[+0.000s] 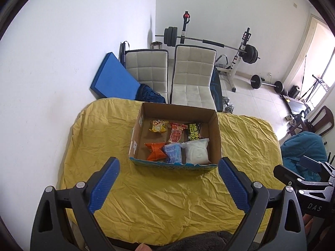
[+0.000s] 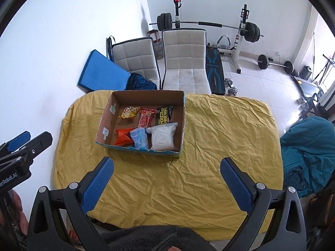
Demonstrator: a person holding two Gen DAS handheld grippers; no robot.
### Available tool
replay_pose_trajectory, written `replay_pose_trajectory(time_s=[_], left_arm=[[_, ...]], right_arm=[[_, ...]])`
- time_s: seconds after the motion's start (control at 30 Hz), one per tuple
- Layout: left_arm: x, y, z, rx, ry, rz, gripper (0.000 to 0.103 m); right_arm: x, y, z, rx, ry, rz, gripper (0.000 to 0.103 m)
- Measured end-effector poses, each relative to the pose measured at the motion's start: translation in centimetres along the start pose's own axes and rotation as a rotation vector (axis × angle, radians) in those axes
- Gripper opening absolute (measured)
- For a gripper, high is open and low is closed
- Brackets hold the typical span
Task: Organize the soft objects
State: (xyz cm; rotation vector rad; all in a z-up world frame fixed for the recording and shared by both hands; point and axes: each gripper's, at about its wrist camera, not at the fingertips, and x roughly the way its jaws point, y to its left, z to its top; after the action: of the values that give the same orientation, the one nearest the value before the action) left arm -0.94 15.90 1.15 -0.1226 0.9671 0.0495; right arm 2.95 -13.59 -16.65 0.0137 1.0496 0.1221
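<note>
The black packet point(image 1: 194, 133) reads "SHINE WIPES"; the right hand-held gripper point(image 1: 309, 188) reads "DAS".

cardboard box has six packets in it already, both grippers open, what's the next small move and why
Probably hold both grippers back and check the yellow cloth for leftovers. All six soft packets, including the white pouch and orange packet, already lie inside the cardboard box. The left gripper and right gripper are open and empty.

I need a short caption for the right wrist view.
Open right gripper above yellow cloth, facing a cardboard box of soft packets.
</note>
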Motion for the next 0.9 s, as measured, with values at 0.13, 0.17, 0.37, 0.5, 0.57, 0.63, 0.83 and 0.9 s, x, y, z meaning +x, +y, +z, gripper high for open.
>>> replay_pose_trajectory(time_s=[0.13,0.17,0.37,0.5,0.57,0.63,0.83,0.9], left_arm=[[0.01,-0.06,-0.16,0.001,0.005,-0.002,0.096],[0.02,-0.1,-0.25,-0.001,0.009,-0.002,0.096],[0.1,-0.28,-0.66,-0.01,0.021,0.009,0.096],[0.07,-0.32,-0.75,-0.011,0.019,0.009,0.096],[0.07,-0.34,-0.77,-0.012,0.018,0.012,0.096],[0.01,-0.33,-0.74,-0.013,0.019,0.012,0.096],[0.04,-0.32,-0.75,-0.011,0.018,0.013,0.096],[0.03,-0.34,-0.78,-0.012,0.019,0.011,0.096]], right_arm=[[-0.21,-0.14,0.0,0.003,-0.002,0.0,0.103],[-0.32,-0.19,0.03,0.006,-0.008,-0.001,0.103],[-0.53,-0.16,0.02,0.008,-0.019,-0.002,0.103],[-0.54,-0.16,-0.02,0.007,-0.017,-0.005,0.103],[-0.48,-0.16,0.04,0.011,-0.016,-0.009,0.103],[-0.48,-0.18,0.09,0.016,-0.014,-0.006,0.103],[-0.49,-0.12,0.2,0.012,-0.025,-0.01,0.103],[-0.51,-0.1,0.22,0.012,-0.026,-0.011,0.103]])
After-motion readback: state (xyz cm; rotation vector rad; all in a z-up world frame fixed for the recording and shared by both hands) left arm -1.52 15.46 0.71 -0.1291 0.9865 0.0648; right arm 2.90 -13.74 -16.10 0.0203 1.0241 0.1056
